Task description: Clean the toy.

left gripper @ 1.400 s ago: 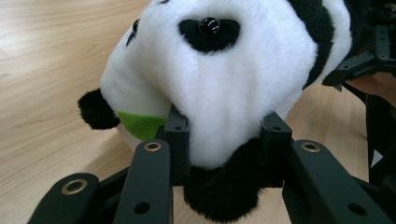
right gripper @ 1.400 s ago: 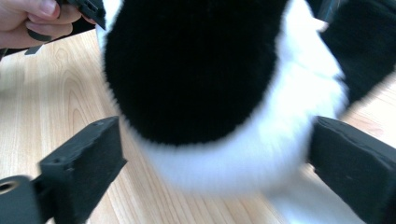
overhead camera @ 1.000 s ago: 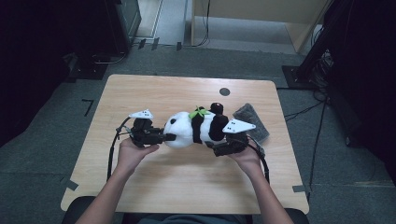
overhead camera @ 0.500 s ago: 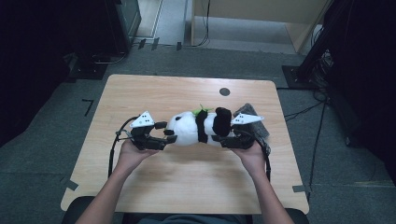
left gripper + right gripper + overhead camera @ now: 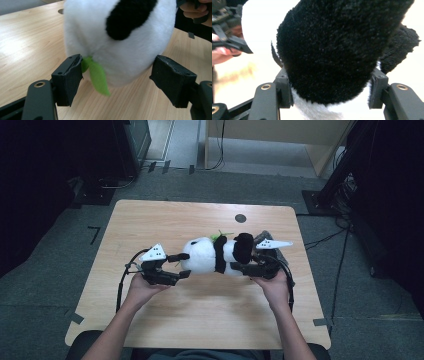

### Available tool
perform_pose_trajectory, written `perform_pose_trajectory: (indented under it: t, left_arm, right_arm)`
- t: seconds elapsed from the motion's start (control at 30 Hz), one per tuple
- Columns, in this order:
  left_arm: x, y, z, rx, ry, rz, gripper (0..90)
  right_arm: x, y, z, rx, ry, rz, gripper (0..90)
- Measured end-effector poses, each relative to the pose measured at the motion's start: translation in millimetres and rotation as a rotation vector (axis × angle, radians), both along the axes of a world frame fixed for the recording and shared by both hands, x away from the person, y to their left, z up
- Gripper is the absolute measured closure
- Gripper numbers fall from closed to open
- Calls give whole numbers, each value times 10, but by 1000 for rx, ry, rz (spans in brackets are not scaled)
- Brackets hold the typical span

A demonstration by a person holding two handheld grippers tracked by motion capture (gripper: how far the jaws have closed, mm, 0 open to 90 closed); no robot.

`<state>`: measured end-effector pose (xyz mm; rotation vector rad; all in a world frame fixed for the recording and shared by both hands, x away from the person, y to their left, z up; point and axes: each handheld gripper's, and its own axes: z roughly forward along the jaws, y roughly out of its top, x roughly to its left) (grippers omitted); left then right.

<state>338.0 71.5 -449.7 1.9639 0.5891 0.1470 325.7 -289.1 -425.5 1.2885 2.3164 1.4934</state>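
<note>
A black-and-white panda plush lies on its side across the middle of the wooden table. My left gripper stands open around its white head end. Its jaws have just been opening: one pad touches the green leaf, the other stands clear of the fur. My right gripper has just been closing and is shut on the plush's black limb, pads pressed into the fur on both sides. In the right gripper view the left gripper sits at the far left.
A dark grey object lies on the table behind my right gripper. A black round mark sits near the far edge. Cables trail from both grippers toward the near edge. Dark furniture and cables ring the table on the floor.
The left jaws went from shut to open around the panda's head. The right jaws closed onto the black limb. The plush and right gripper shifted slightly right and toward the far side.
</note>
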Motion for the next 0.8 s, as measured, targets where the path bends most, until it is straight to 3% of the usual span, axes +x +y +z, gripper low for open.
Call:
perform_pose_trajectory:
  t: [0.17, 0.3, 0.37, 0.5, 0.6, 0.7, 0.8]
  left_arm:
    - [-15, -2, -14, -25, -8, 11, 204]
    - [-46, -22, -22, -34, -28, 68, 201]
    - [-39, -14, -21, -41, -20, 79, 248]
    - [-45, -23, 13, -41, -6, 113, 434]
    - [-34, -26, 29, -31, 20, 103, 543]
    - [-6, -12, 44, -31, 50, 97, 578]
    - [39, 54, 76, -69, 88, 94, 590]
  right_arm:
    - [-5, 42, 15, 30, 25, 13, 399]
    - [2, 113, 2, 59, 59, 49, 401]
    - [4, 155, -11, 60, 75, 62, 404]
    - [12, 171, -28, 68, 90, 61, 390]
    - [27, 165, -51, 59, 92, 64, 335]
    - [54, 135, -79, 52, 97, 67, 248]
    - [68, 92, -127, 70, 88, 82, 194]
